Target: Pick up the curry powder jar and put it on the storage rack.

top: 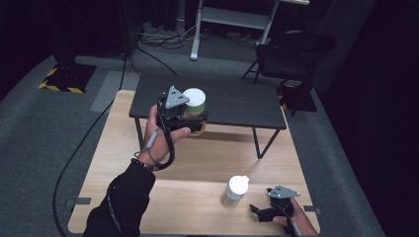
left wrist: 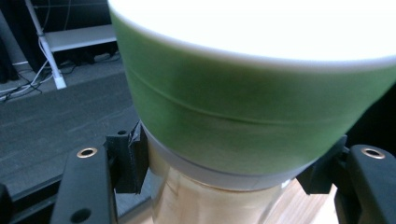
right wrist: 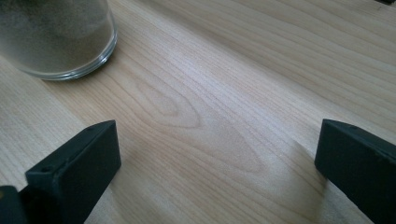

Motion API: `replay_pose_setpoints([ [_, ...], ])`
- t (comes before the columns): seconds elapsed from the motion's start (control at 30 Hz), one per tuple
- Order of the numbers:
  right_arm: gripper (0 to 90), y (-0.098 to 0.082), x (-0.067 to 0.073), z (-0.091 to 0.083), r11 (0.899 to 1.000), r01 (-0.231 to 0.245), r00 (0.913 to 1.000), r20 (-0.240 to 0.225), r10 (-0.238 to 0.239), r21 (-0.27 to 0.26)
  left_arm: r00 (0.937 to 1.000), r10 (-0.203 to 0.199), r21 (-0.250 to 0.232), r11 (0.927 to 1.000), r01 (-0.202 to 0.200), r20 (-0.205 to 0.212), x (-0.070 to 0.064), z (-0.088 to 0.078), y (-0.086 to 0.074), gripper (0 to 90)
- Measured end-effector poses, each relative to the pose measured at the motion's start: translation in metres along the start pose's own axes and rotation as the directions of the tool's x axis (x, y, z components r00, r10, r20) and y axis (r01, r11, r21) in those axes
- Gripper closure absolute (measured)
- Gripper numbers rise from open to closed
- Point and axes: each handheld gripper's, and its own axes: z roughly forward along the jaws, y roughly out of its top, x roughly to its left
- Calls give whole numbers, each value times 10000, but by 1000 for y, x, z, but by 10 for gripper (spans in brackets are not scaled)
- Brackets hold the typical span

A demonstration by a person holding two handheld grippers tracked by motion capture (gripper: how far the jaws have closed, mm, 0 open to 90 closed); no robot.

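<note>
Care matters: left claw (top: 193, 120) pinches green-lidded jar (top: 194, 106) above tabletop (top: 197, 163); keep it upright. Right claw (top: 264, 211), beside white-capped jar (top: 234, 190), spread, empty.

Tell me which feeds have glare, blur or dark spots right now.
Left gripper view: the green jar sits very close and soft, and its white lid is blown out. Right gripper view: the wooden table is sharp and evenly lit; the glass jar looks hazy. High view: the table is lit, the room around it falls to near black.
</note>
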Motion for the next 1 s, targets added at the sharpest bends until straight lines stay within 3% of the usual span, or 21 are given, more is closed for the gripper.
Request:
replay_pose_setpoints([
  [0.5,0,0,0,0,10000,4,10000,-11,-4,-3,9978,147,-67,9999,-152,-649,10,17,21,327],
  [1.0,1,0,0,0,10000,-3,10000,-10,3,3,9934,-77,139,9999,94,-1144,28,41,33,328],
])
